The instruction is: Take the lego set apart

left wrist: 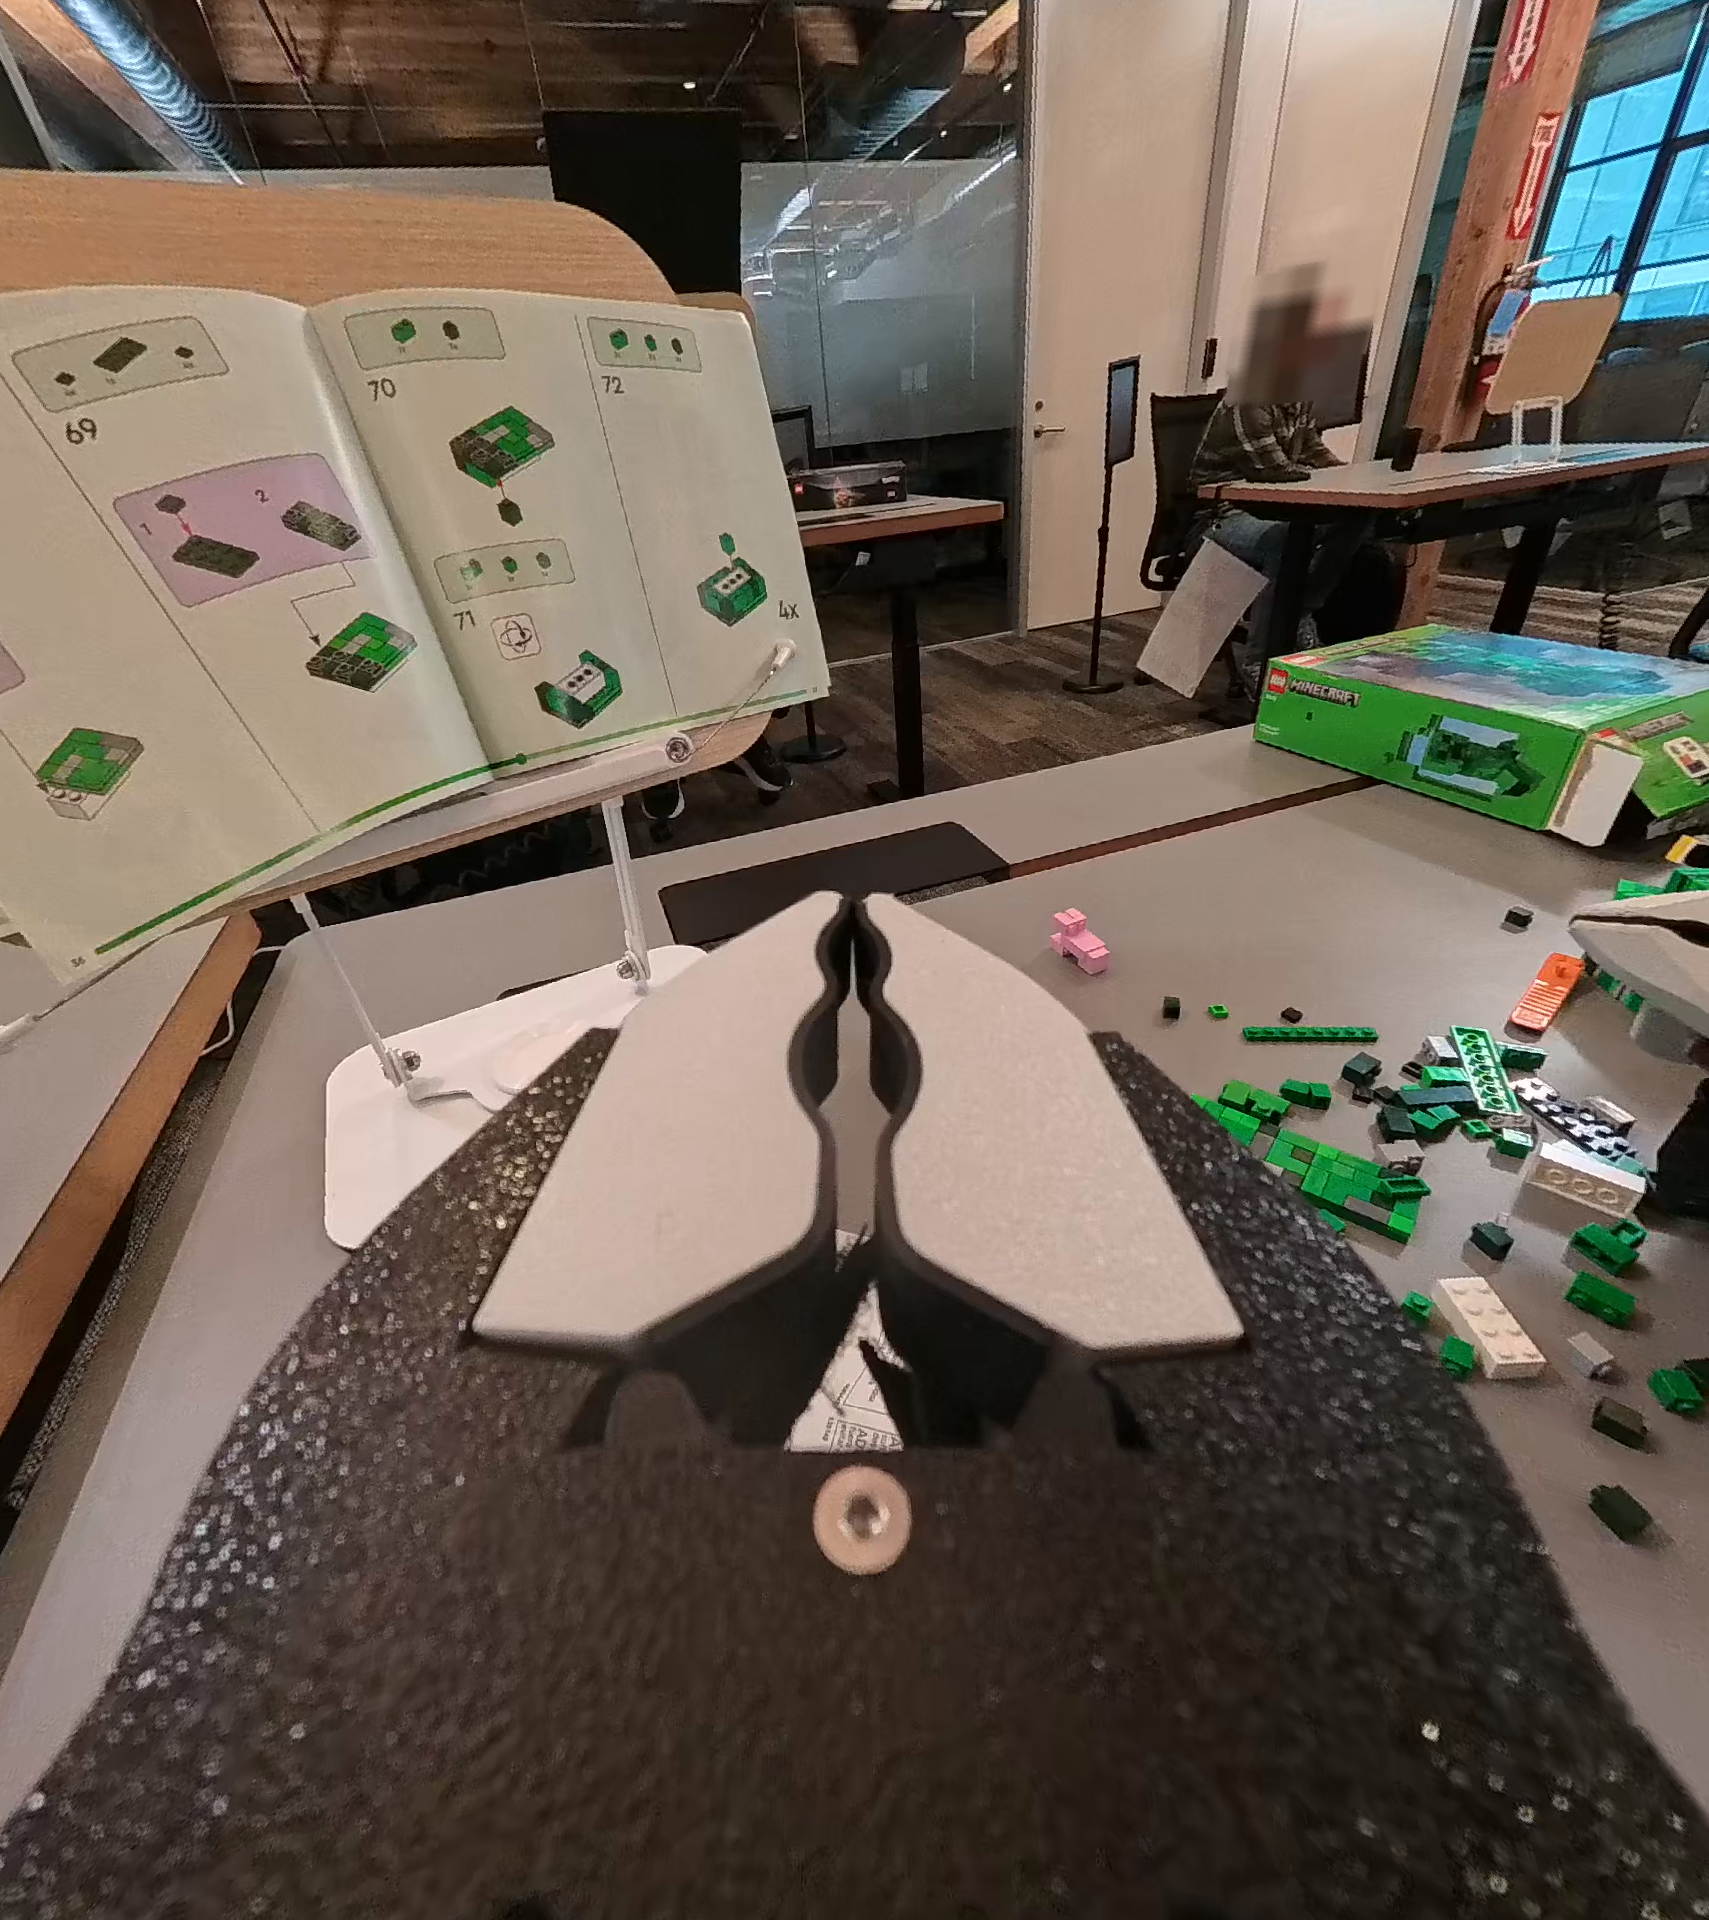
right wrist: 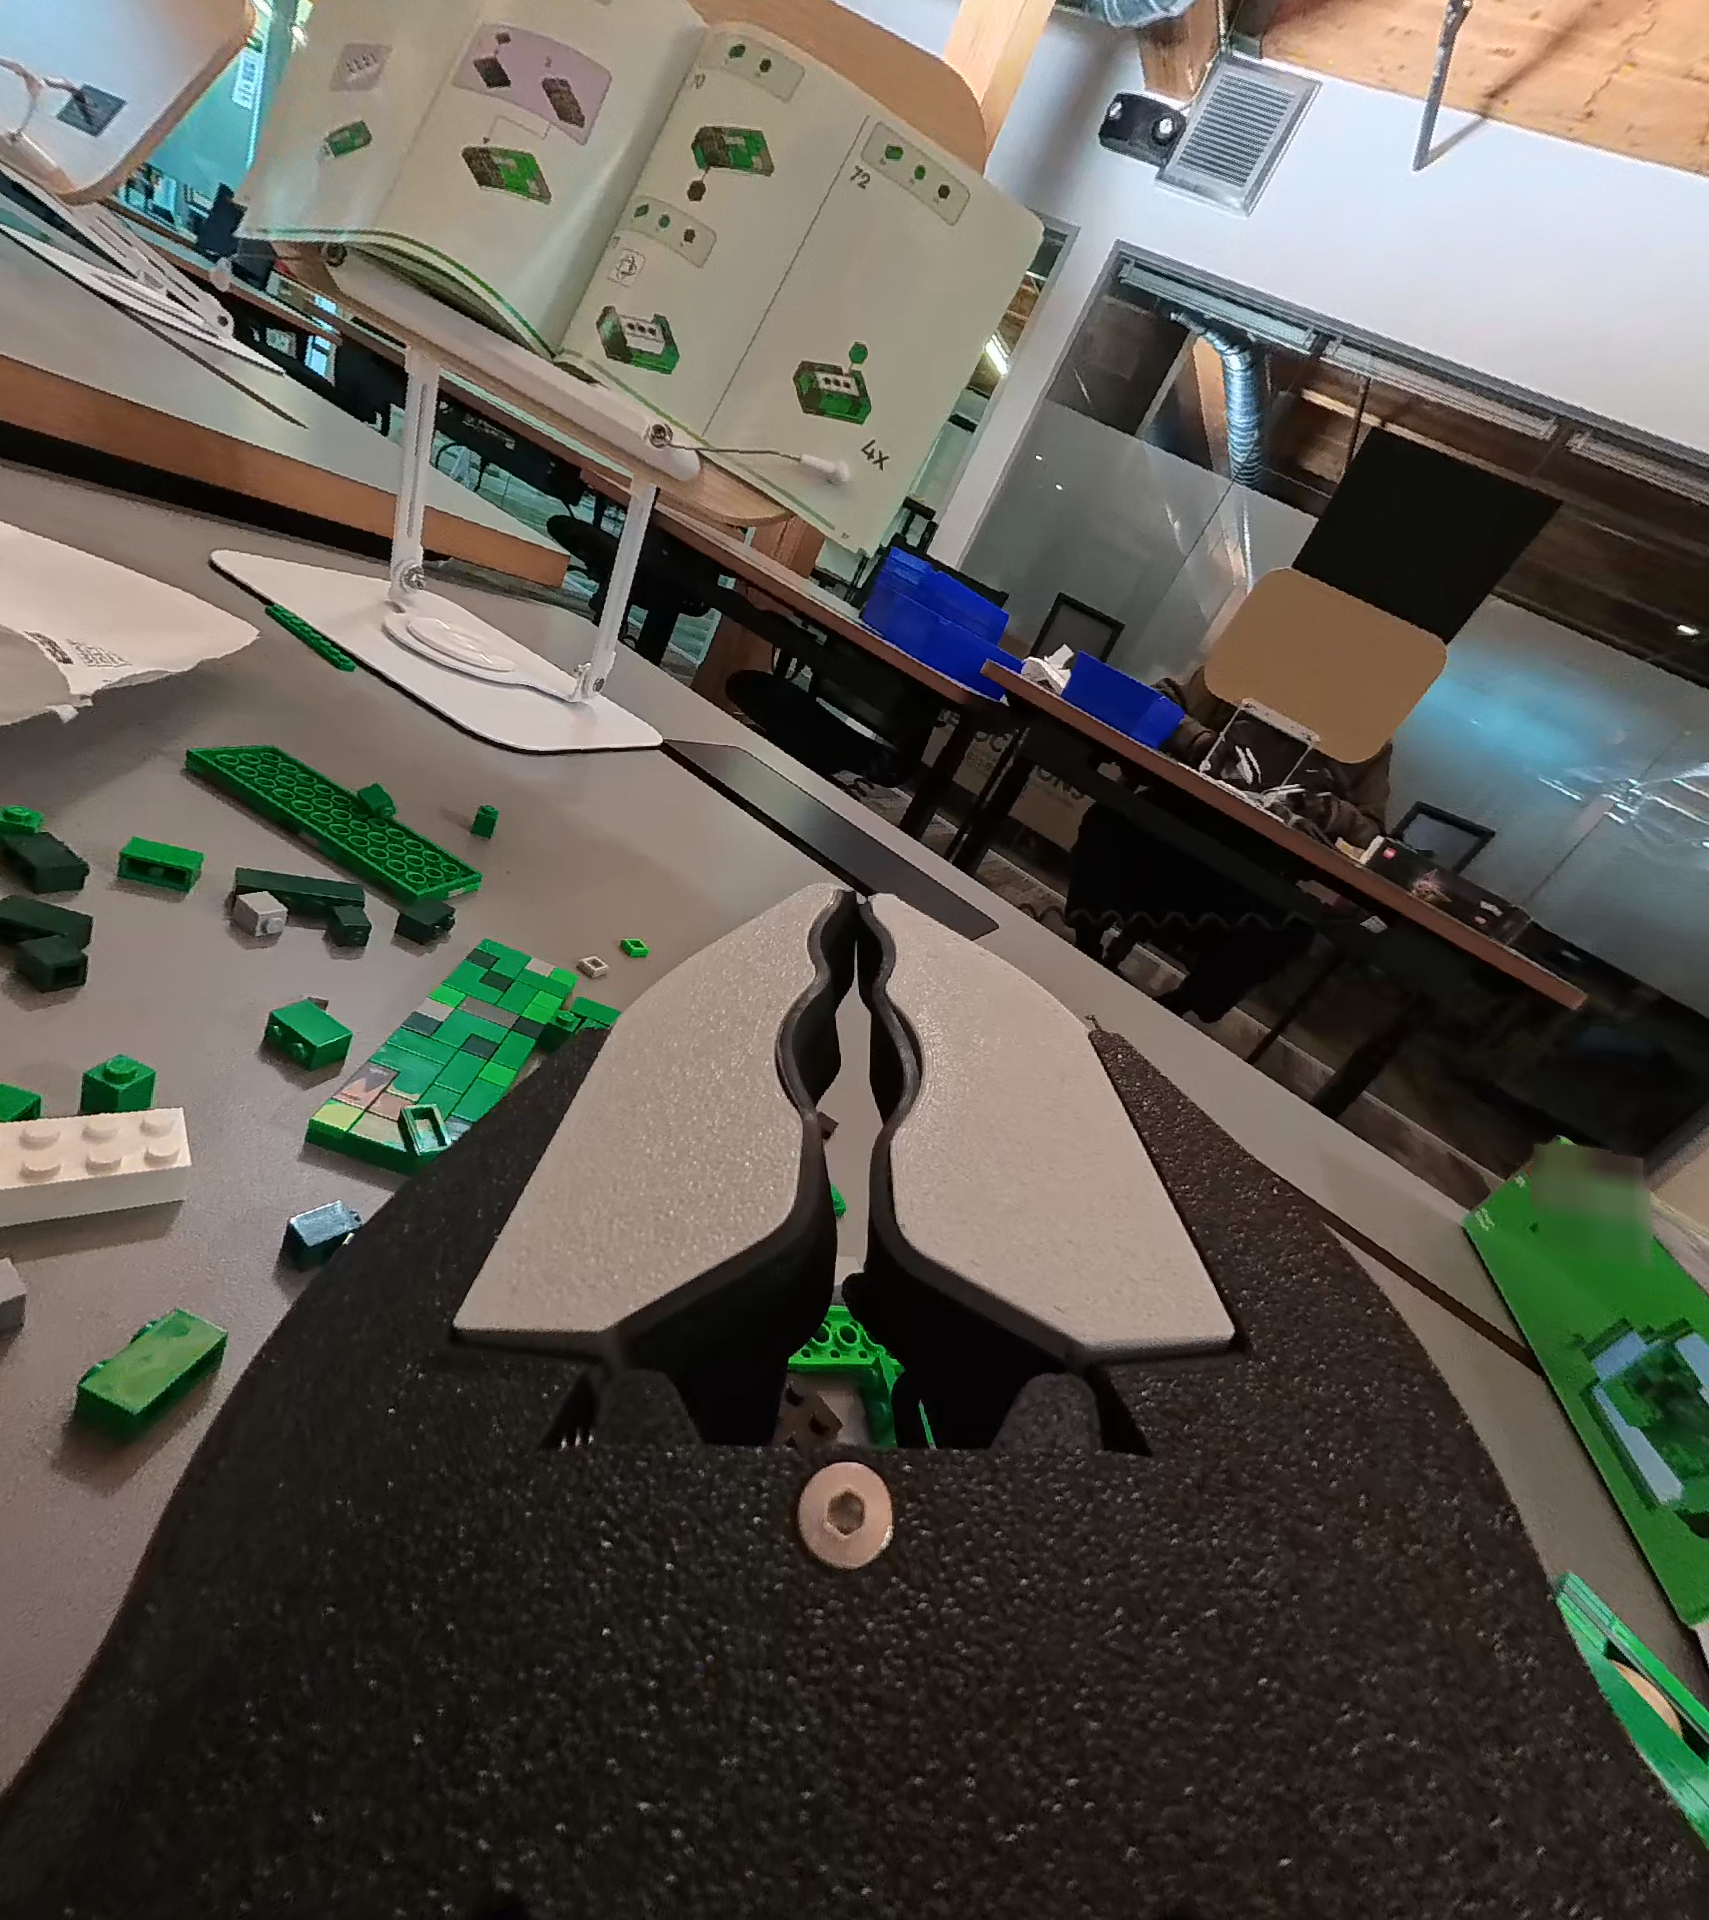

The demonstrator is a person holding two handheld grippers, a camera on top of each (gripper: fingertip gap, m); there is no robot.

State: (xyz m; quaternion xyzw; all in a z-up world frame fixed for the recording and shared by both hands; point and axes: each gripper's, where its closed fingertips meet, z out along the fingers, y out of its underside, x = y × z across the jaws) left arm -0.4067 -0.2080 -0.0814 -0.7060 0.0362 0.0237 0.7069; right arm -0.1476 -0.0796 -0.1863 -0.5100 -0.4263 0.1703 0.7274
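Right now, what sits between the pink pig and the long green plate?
Left wrist view: between the pink pig and the long green plate, only two tiny loose pieces, one dark, one green; otherwise bare table.

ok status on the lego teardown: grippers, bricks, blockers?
Left gripper shut, empty, above grey table. Right gripper shut, empty. Mottled green tiled lego panel still assembled among loose green bricks. Nothing in the way.

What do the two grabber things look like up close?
Both match. The left gripper and the right gripper each have two pale grey, grainy fingers with wavy black inner edges, on a rough, speckled black body with one silver screw.
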